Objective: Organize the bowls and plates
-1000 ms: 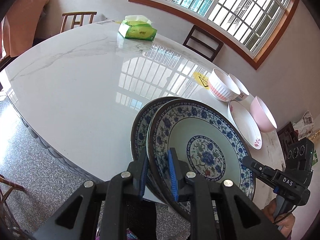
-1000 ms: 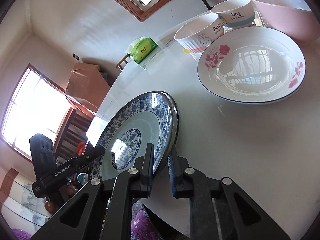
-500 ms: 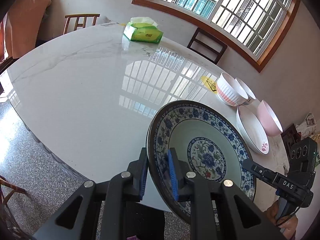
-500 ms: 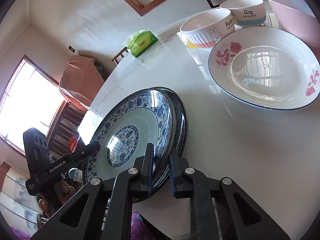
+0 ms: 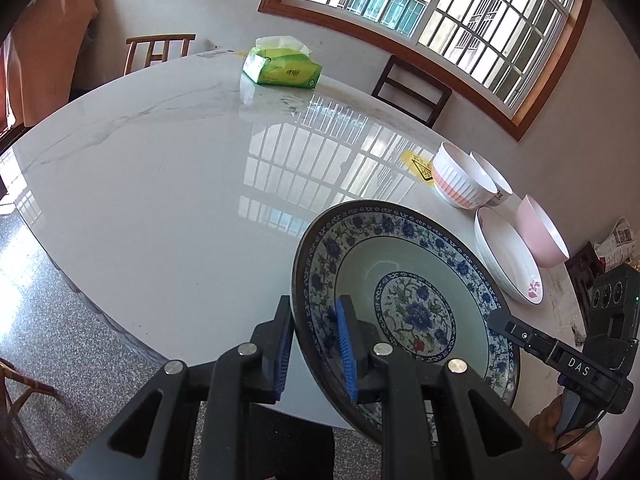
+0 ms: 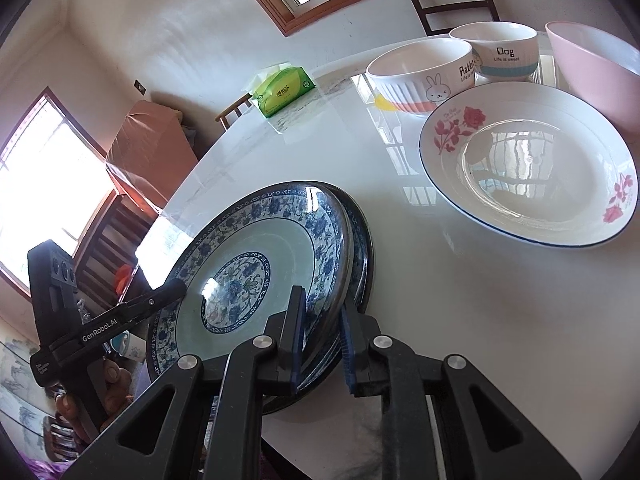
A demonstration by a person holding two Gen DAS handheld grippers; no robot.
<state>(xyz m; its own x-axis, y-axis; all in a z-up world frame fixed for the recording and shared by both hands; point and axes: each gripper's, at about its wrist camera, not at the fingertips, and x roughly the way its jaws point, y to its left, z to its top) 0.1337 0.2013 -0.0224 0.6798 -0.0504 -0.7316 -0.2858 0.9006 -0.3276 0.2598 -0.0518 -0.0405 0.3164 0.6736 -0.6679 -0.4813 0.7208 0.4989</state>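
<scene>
A blue-and-white floral plate (image 5: pixel 416 312) is held tilted over the near edge of the white marble table (image 5: pixel 160 180). My left gripper (image 5: pixel 312 302) is shut on its left rim, one pad on the inside and one underneath. From the opposite side, my right gripper (image 6: pixel 321 302) is shut on the same plate (image 6: pixel 240 280). A second matching plate (image 6: pixel 362 248) lies directly under it, its rim showing beside the right finger. In the left wrist view the lower plate is hidden. A hand holds each gripper.
A white rose-patterned plate (image 6: pixel 528 164), a pink bowl (image 6: pixel 596 72), a rabbit bowl (image 6: pixel 420 76) and a "Dog" bowl (image 6: pixel 500 52) cluster at the table's right. A green tissue pack (image 5: pixel 282 66) sits at the far side. Chairs (image 5: pixel 412 88) stand beyond the table.
The held plate has shifted over the second blue plate. That plate showed to its left in the left wrist view a second ago and is now covered. Both grips stay the same.
</scene>
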